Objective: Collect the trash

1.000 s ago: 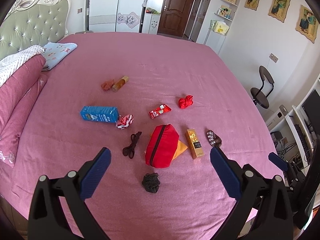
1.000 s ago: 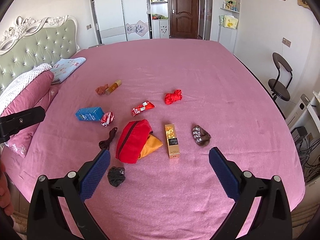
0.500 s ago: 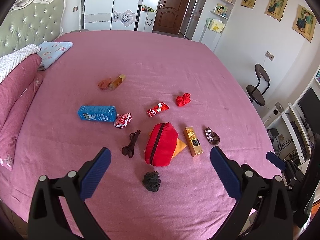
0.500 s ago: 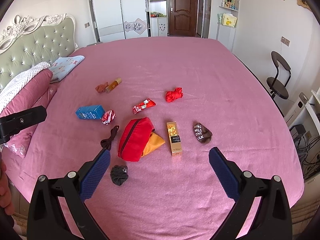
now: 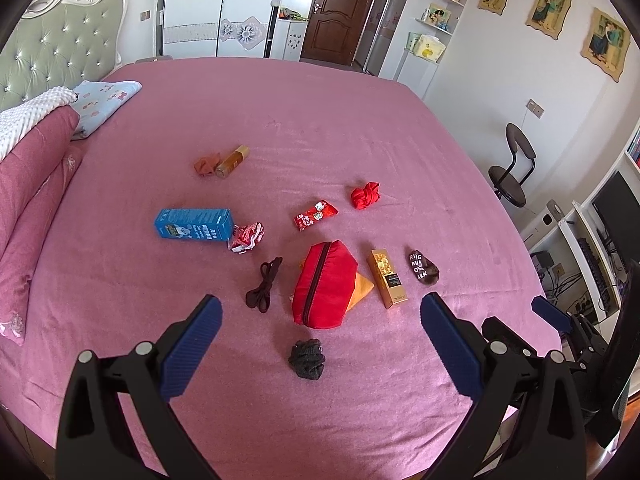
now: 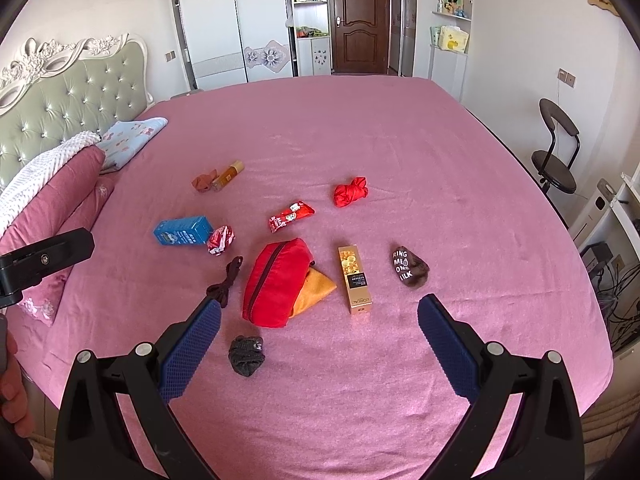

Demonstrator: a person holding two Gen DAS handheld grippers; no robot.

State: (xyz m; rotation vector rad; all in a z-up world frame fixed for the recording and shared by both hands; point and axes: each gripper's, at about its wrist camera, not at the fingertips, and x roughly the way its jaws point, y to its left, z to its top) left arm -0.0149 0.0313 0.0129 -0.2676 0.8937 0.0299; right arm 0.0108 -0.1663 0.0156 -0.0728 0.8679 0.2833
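Since the earlier frames, both views have shifted slightly over the bed (image 5: 360,128); the items sit a little higher in frame, and none has been disturbed. Your left gripper (image 5: 316,316) and right gripper (image 6: 318,314) both stand wide apart and hold nothing. No collection has begun. The red zip pouch (image 5: 322,284) lies just above centre in the left view. The trash candidates lie around it: the red snack wrapper (image 5: 316,215) above, the crumpled wrapper (image 5: 247,237) touching the blue box (image 5: 194,224) at left, and the gold box (image 5: 387,278) just right. Choose one piece before you descend.
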